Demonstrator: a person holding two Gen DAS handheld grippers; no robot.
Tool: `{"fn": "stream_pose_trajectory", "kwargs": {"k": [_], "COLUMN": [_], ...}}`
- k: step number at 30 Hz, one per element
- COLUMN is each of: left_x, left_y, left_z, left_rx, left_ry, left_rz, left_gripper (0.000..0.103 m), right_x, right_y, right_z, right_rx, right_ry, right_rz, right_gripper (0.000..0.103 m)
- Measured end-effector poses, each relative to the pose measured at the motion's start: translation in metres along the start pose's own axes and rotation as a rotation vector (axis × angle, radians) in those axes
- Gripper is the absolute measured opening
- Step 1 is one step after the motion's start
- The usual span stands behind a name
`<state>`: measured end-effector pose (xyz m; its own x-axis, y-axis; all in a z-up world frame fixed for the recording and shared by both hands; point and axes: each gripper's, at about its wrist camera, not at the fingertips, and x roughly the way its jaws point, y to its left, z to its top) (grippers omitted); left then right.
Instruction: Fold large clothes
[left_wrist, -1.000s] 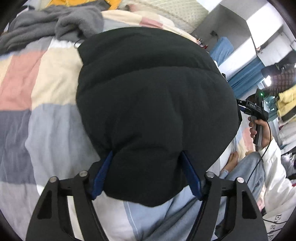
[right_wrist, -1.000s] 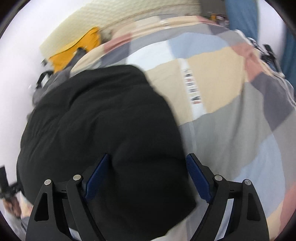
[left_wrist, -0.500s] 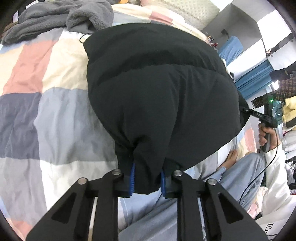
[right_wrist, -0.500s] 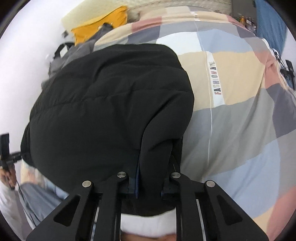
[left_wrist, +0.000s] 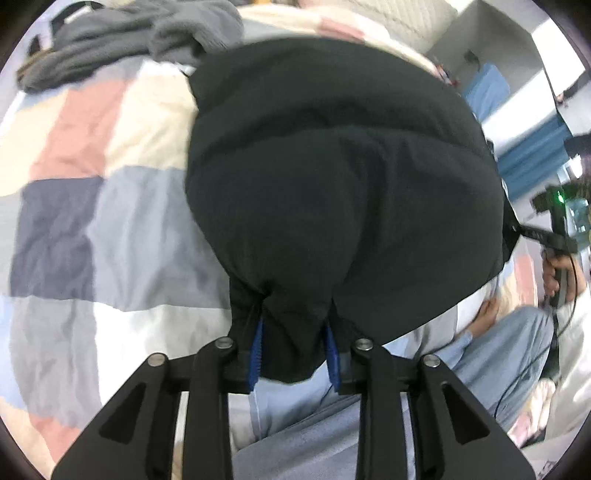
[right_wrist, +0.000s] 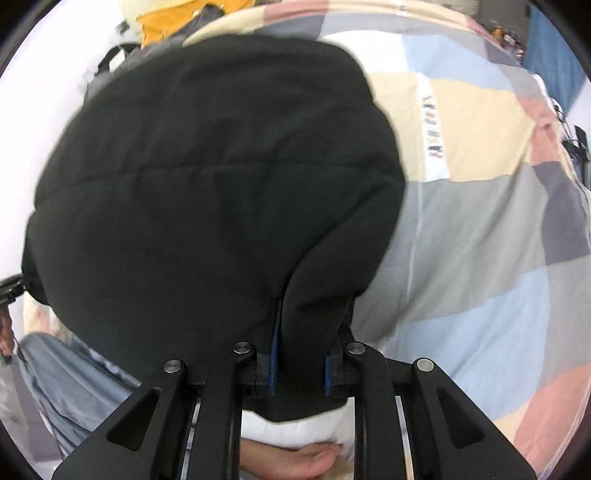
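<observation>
While spread on the patchwork quilt (left_wrist: 110, 229), the black padded jacket (left_wrist: 332, 177) bulges nearer than half a second ago, its near edge bunched up. Clamped on that edge: left gripper (left_wrist: 293, 345) and right gripper (right_wrist: 299, 363), unchanged.

Black quilted puffer jacket (left_wrist: 343, 177), bulky and rumpled, near hem bunched and raised above patchwork bedspread.

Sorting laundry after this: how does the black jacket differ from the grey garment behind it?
The black jacket is puffy and quilted; the grey garment looks fleecy. The jacket is pinched by the left gripper and right gripper; the grey one lies bunched, untouched. Both rest on the patchwork bedspread.
</observation>
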<state>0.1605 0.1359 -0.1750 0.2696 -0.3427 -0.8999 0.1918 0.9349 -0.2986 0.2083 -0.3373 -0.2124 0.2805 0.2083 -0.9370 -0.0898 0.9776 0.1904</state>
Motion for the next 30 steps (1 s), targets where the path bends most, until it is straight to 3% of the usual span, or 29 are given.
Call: {"fn": "stream_pose_trajectory", "kwargs": {"k": [3, 6, 11, 14, 18, 23, 27, 30], "left_x": [-0.030, -0.072, -0.153, -0.200, -0.236, -0.251, -0.249, -0.245], "left_y": [-0.004, -0.026, -0.071, -0.103, -0.131, -0.161, -0.179, -0.191], "left_z": [-0.001, -0.002, 0.000, -0.009, -0.021, -0.038, -0.055, -0.067], "left_rx": [-0.029, -0.008, 0.027, 0.054, 0.082, 0.095, 0.116, 0.130], "left_ry": [-0.067, -0.185, -0.403, -0.550, -0.693, -0.778, -0.806, -0.813], "left_rz": [0.036, 0.083, 0.066, 0.064, 0.088, 0.085, 0.081, 0.107], "left_gripper": [0.050, 0.065, 0.069, 0.073, 0.074, 0.075, 0.080, 0.080], "right_x": [-0.031, -0.074, -0.165, -0.223, -0.273, -0.302, -0.304, -0.302], "right_y": [-0.004, -0.006, 0.007, 0.027, 0.062, 0.102, 0.126, 0.133], "right_z": [-0.007, -0.015, -0.024, -0.036, -0.057, -0.087, -0.109, -0.129], "right_rx": [0.037, 0.054, 0.034, 0.008, -0.021, -0.036, -0.089, -0.093], "right_ry": [-0.043, -0.126, -0.335, -0.506, -0.678, -0.841, -0.912, -0.944], "right_rz": [0.009, 0.013, -0.021, -0.026, -0.017, 0.022, 0.025, 0.037], "right_gripper": [0.020, 0.021, 0.027, 0.028, 0.028, 0.028, 0.029, 0.038]}}
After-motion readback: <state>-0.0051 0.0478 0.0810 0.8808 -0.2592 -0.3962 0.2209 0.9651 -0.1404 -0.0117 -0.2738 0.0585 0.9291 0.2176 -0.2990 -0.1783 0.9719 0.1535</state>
